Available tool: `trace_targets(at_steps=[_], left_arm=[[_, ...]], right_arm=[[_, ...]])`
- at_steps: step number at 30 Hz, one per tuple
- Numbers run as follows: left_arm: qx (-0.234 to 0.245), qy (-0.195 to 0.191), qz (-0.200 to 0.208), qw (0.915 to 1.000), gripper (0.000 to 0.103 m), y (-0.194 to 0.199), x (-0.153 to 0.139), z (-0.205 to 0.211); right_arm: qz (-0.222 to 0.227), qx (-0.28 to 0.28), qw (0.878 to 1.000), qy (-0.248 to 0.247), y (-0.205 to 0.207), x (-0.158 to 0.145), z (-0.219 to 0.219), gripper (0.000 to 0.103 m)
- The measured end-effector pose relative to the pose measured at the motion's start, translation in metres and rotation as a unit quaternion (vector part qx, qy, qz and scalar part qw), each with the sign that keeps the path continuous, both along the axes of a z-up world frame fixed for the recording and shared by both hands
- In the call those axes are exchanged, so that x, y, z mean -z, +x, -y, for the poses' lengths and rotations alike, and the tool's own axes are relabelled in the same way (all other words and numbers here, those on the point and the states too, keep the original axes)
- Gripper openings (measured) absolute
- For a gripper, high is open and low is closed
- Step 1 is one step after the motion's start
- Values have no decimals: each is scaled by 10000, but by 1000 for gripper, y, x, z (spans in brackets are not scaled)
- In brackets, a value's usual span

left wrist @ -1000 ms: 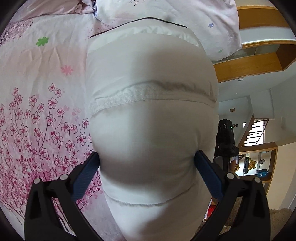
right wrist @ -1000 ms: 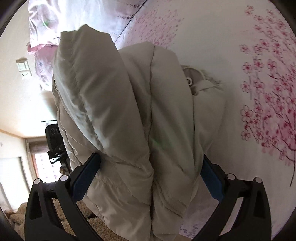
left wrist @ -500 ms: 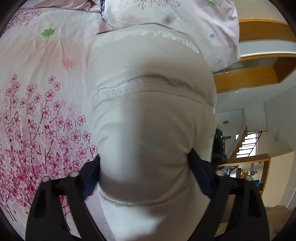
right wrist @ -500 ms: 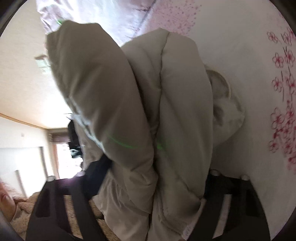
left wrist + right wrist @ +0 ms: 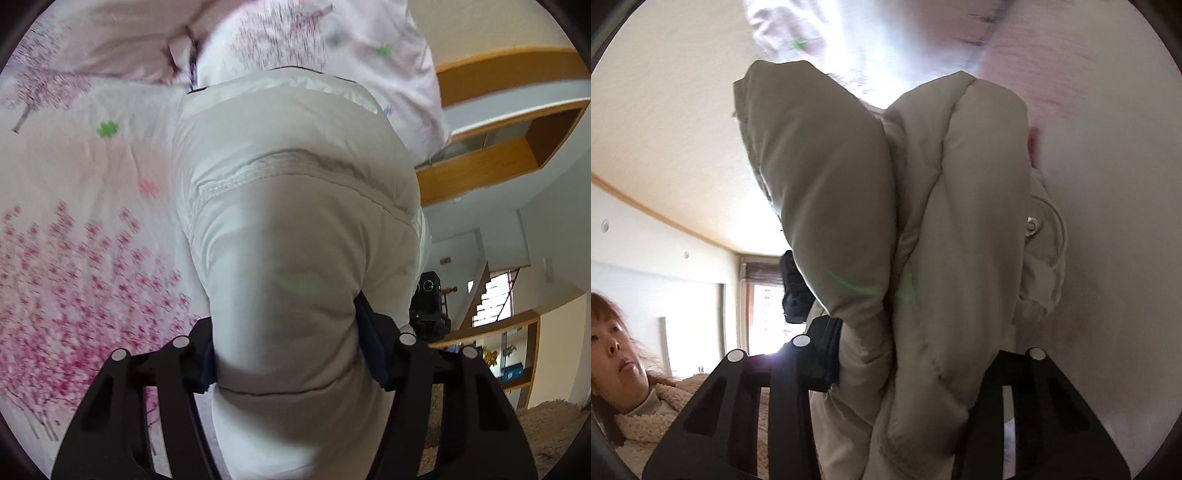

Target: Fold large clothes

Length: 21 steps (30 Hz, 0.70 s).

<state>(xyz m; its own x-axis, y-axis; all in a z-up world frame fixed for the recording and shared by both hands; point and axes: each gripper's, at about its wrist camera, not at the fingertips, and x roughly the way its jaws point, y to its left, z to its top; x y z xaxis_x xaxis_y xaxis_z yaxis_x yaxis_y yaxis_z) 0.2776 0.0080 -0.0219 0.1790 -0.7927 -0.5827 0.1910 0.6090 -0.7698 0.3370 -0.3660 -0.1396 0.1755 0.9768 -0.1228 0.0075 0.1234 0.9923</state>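
A puffy cream padded jacket (image 5: 295, 206) fills the middle of the left wrist view, lying over the flowered bed sheet (image 5: 81, 229). My left gripper (image 5: 291, 354) is shut on a thick fold of it, the fabric squeezed between both blue pads. In the right wrist view the same jacket (image 5: 953, 221) shows as bulky beige folds, lifted off the bed. My right gripper (image 5: 916, 365) is shut on a bunched fold; its right finger is hidden behind fabric. A snap (image 5: 1032, 225) shows on a flap at the right.
A flowered pillow (image 5: 317, 40) lies beyond the jacket at the head of the bed. A wooden headboard shelf (image 5: 517, 147) is at the right. A black camera on a stand (image 5: 428, 306) stands past the bed. The person's face (image 5: 617, 350) is at the lower left.
Both grippers have closed from wide open onto the jacket folds. The right one has lifted and tilted up, so ceiling and the person now show. The left view shifted toward the pillow.
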Motion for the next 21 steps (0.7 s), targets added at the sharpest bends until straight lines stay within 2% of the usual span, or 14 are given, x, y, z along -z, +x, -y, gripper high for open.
trace_targets(at_steps=[10, 12, 15, 16, 18, 21], left_arm=[[-684, 194, 297, 9970, 63, 10, -19, -100], [-788, 305, 263, 9961, 64, 15, -12, -121], [-864, 622, 74, 9943, 67, 24, 9, -135], [-878, 731, -34, 9934, 71, 27, 23, -141], [-921, 731, 32, 9931, 75, 26, 31, -146], [-886, 1085, 232, 9899, 82, 28, 23, -140]], right_arm=[[421, -615, 9971, -135, 64, -22, -103, 40], [438, -694, 9962, -300, 69, -22, -124, 40], [196, -731, 9927, -937, 70, -4, -154, 41], [109, -718, 9913, -1093, 69, 2, -162, 46], [-22, -489, 9908, -1262, 68, 13, -163, 52], [-74, -141, 9858, -1674, 54, 13, -167, 62]])
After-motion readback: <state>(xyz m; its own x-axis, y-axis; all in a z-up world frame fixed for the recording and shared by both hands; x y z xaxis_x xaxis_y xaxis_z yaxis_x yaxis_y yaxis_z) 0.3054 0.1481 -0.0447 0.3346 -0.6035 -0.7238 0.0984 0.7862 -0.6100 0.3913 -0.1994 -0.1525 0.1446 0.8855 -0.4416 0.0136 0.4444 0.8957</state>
